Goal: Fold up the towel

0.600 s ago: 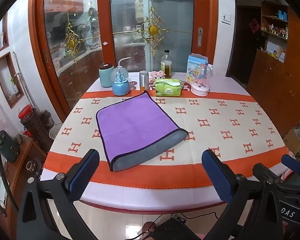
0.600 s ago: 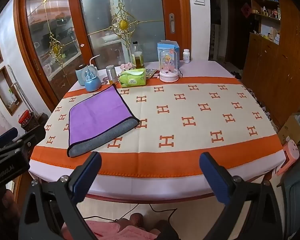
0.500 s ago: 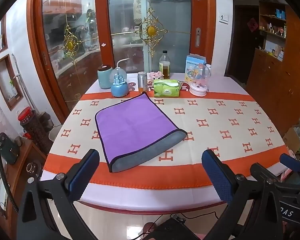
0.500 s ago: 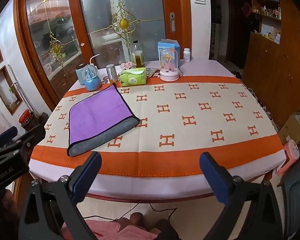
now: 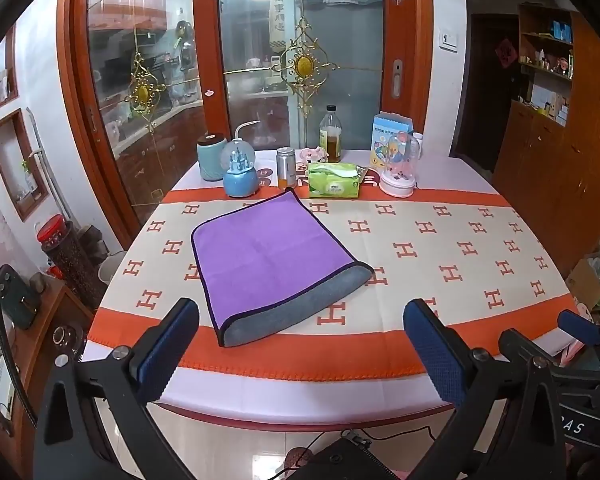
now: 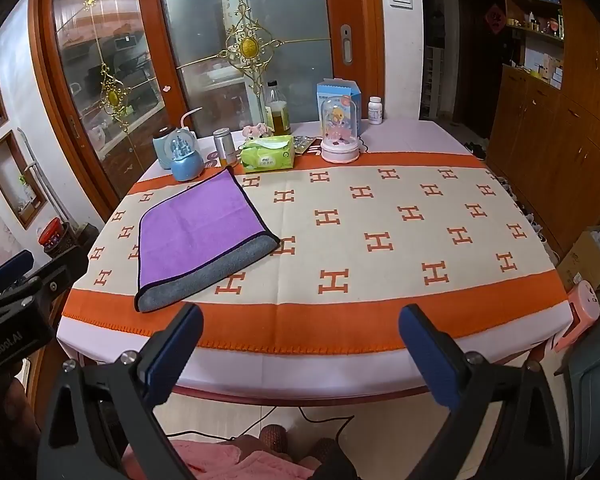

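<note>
A purple towel [image 5: 266, 258] lies folded flat on the left part of the table, its grey underside showing as a band along the near edge; it also shows in the right wrist view [image 6: 198, 232]. My left gripper [image 5: 300, 344] is open and empty, held back off the table's near edge in front of the towel. My right gripper [image 6: 300, 350] is open and empty, also off the near edge, to the right of the towel. The right gripper's body shows at the lower right of the left wrist view.
The table [image 5: 460, 264] has an orange-and-cream H-pattern cloth. At its far edge stand a teal jar [image 5: 212, 156], a blue snow globe [image 5: 240, 172], a can [image 5: 286, 168], a green tissue pack [image 5: 334, 186], a bottle [image 5: 330, 134], a glass-dome ornament [image 5: 398, 172]. Wooden cabinets stand to the right.
Both grippers have tilted or drawn back slightly, so the table sits a little lower in view. The towel has not moved. Both grippers stay open.
</note>
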Motion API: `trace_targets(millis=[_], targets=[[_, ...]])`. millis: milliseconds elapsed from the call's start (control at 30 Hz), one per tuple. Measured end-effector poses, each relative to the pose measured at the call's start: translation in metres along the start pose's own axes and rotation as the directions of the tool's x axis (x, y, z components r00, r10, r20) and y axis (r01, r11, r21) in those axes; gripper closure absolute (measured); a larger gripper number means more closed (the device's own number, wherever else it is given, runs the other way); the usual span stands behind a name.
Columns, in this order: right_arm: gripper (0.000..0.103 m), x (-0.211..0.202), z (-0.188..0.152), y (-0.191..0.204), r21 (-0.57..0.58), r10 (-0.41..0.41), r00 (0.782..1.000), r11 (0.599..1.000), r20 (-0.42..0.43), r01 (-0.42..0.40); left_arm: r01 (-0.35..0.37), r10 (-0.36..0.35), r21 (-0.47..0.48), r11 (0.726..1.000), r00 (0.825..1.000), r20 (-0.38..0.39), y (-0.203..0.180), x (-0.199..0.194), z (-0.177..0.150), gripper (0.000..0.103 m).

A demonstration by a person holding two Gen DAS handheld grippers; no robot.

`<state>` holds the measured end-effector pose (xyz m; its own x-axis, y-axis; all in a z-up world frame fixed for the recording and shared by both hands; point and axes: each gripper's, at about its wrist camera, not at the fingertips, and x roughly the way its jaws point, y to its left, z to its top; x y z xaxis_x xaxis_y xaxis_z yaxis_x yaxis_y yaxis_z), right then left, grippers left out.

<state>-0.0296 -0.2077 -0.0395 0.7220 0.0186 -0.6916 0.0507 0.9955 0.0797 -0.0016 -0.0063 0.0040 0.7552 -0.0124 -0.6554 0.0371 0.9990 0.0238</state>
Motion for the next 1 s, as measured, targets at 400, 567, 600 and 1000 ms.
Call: trace_targets(millis=[400,567,600,1000], targets=[[0.004,-0.001,0.0,-0.003,0.0,0.001,1.0,1.0,0.001,-0.001,-0.008,0.008,-0.017,1.0,1.0,0.007,-0.005,-0.009,0.009,0.001],[0.004,-0.002,0.0,-0.003,0.0,0.002,1.0,1.0,0.002,-0.002,-0.011,0.011,-0.024,1.0,1.0,0.006,-0.005,-0.01,0.009,0.001],[0.004,-0.002,0.0,-0.004,0.0,0.002,1.0,1.0,0.002,-0.002,-0.01,0.01,-0.027,1.0,1.0,0.005,-0.005,-0.01,0.008,0.001],[0.004,-0.004,0.001,-0.003,-0.016,0.019,1.0,1.0,0.003,-0.018,-0.022,0.022,-0.055,0.998,1.0,-0.002,-0.012,-0.011,-0.003,0.001]])
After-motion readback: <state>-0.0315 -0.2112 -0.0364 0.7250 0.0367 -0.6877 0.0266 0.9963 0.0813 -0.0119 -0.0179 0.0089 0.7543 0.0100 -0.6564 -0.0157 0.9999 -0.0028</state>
